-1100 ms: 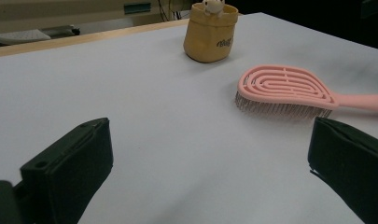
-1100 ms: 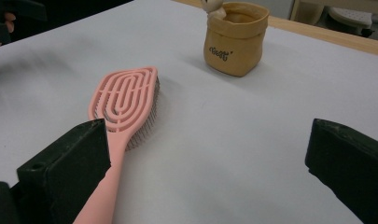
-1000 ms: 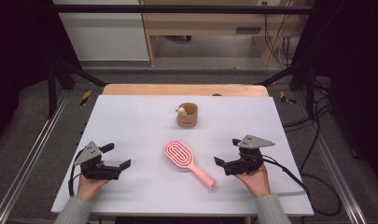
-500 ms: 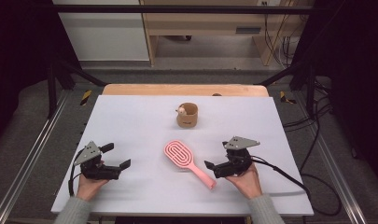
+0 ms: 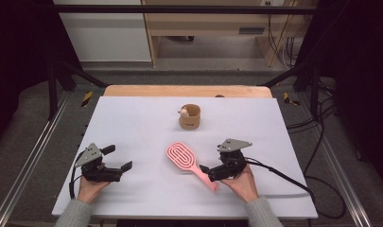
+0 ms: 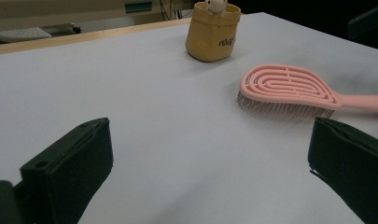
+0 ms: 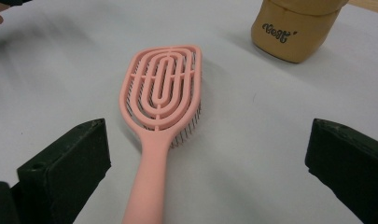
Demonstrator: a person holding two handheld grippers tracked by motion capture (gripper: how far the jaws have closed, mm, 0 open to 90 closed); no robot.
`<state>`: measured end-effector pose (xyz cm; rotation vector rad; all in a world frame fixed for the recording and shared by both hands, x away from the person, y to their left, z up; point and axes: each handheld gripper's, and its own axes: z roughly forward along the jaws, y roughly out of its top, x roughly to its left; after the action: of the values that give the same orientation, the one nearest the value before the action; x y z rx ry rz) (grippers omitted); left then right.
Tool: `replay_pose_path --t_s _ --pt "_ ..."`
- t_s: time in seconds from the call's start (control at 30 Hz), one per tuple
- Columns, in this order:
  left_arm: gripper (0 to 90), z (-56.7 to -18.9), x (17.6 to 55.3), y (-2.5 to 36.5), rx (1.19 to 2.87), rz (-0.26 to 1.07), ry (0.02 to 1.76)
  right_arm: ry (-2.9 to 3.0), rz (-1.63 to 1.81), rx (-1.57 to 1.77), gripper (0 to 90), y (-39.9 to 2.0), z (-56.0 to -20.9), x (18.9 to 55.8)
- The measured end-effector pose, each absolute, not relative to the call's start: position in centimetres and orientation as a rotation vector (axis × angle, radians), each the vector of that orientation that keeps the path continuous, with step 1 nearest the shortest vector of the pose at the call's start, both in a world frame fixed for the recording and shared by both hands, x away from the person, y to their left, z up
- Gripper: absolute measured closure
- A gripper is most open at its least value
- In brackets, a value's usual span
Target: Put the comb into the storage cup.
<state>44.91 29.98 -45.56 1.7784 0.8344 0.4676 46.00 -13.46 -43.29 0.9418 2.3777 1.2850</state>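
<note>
The pink plastic hairbrush with the vented oval head (image 5: pixel 187 162) lies bristles down on the white table top (image 5: pixel 142 123), just right of the middle near the front edge, its handle running off toward 5 o'clock. The right gripper (image 5: pixel 208 171) sits right at that handle's end, black jaws spread wide and holding nothing. In the right gripper view the pink plastic hairbrush (image 7: pixel 161 100) lies between the 2 jaws, handle coming straight back toward the camera, and neither jaw touches it.

Over at 9 o'clock from the brush, well apart from it, the left gripper (image 5: pixel 118 158) rests on the table in the person's left hand (image 5: pixel 91 187), jaws also wide apart and empty. From the left gripper view the brush (image 6: pixel 289 88) shows side-on, metal bristles down on the table, out toward 2 o'clock.

At 12 o'clock from the brush head stands a small tan fabric pouch with dark lettering (image 5: pixel 190 117), upright, a little pale figure peeking over its rim. It stands clear of the brush. The right hand (image 5: pixel 241 182) cradles its gripper from below, cable (image 5: pixel 293 182) trailing off toward 4 o'clock.
</note>
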Motion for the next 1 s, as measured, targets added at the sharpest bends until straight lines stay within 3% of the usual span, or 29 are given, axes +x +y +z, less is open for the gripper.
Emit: replay_pose_path --t_s 1.0 --pt "0.0 -45.6 44.9 29.9 1.789 0.467 0.834 2.489 1.11 0.887 1.6 -9.5 -44.6 46.2"
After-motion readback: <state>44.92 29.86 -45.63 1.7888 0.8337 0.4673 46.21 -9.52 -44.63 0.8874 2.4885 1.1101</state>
